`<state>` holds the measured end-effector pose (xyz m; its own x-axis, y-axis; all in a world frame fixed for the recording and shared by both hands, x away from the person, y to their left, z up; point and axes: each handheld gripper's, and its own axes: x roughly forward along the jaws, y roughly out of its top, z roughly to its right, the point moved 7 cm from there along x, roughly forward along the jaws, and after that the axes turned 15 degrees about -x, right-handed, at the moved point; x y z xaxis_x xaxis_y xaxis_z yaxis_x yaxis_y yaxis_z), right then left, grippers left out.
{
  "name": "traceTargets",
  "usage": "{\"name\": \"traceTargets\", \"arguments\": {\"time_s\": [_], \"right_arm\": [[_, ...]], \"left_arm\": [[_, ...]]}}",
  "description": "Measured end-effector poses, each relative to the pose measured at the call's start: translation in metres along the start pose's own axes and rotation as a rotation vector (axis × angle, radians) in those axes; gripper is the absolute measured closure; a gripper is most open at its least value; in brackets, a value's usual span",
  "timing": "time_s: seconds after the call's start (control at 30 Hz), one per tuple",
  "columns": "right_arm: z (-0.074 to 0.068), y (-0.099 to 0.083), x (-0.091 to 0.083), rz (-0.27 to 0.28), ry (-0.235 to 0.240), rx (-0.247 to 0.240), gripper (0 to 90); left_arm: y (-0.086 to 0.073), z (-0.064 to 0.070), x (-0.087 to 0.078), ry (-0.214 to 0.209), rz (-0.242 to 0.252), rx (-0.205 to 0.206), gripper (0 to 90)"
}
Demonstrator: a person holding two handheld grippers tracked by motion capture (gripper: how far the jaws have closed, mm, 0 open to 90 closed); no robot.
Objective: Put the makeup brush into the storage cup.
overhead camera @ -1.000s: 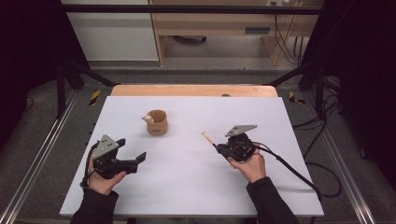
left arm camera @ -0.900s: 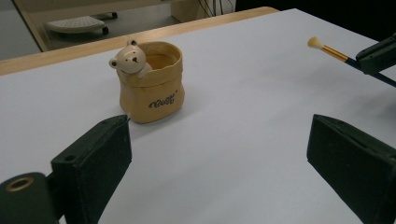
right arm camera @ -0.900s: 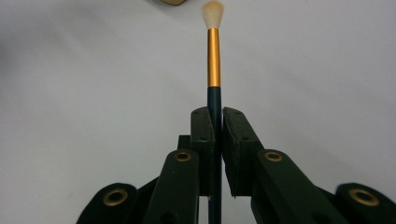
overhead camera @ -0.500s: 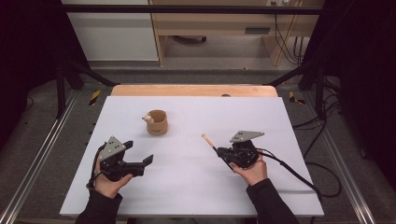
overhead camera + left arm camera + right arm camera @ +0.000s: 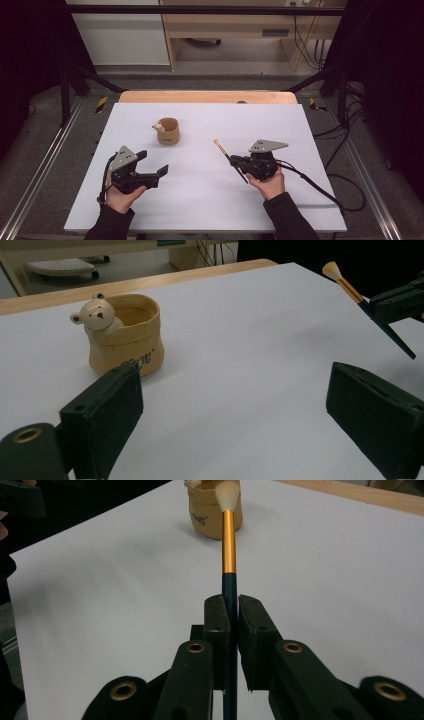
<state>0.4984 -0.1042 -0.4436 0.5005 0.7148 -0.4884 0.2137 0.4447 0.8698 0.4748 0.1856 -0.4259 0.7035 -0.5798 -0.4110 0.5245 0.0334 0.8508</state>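
Observation:
A tan pouch-shaped cup [image 5: 168, 132] with a small bear figure on its rim stands on the white table [image 5: 210, 200], left of centre. My left gripper [image 5: 152, 163] hovers open near the front left, jaws wide apart and pointing toward the cup [image 5: 125, 342]; nothing is between them [image 5: 235, 390]. My right gripper [image 5: 236, 162] is shut on the dark blue handle of a brush [image 5: 226, 154] with a gold ferrule and pale bristles. The brush [image 5: 229, 540] points forward and left toward the cup [image 5: 215, 516], well short of it. The brush [image 5: 360, 297] also appears in the left gripper view.
A wooden strip [image 5: 207, 96] runs along the table's far edge. Metal frame rails [image 5: 40, 170] flank both sides. A black cable [image 5: 320, 187] trails from the right gripper over the table's front right. Furniture stands beyond the far edge.
My left gripper has shifted a little to the right, still open. My right gripper has drawn slightly back toward the person with the brush held in it.

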Motion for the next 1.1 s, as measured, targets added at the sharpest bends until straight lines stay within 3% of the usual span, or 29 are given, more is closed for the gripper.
{"name": "traceTargets", "arguments": {"time_s": [0.27, 0.6, 1.1], "right_arm": [[-0.003, 0.007, -0.001, 0.035, -0.001, -0.001, 83.5], [-0.007, 0.012, 0.002, 0.053, 0.004, -0.015, 83.5], [-0.013, 0.02, 0.002, 0.092, 0.013, -0.01, 83.6]], "left_arm": [[0.008, 0.007, 0.004, -0.009, 0.028, -0.037, 9.1], [0.016, 0.018, 0.012, -0.021, 0.041, -0.035, 9.2], [0.031, 0.042, 0.029, -0.091, 0.071, -0.056, 9.5]]}}
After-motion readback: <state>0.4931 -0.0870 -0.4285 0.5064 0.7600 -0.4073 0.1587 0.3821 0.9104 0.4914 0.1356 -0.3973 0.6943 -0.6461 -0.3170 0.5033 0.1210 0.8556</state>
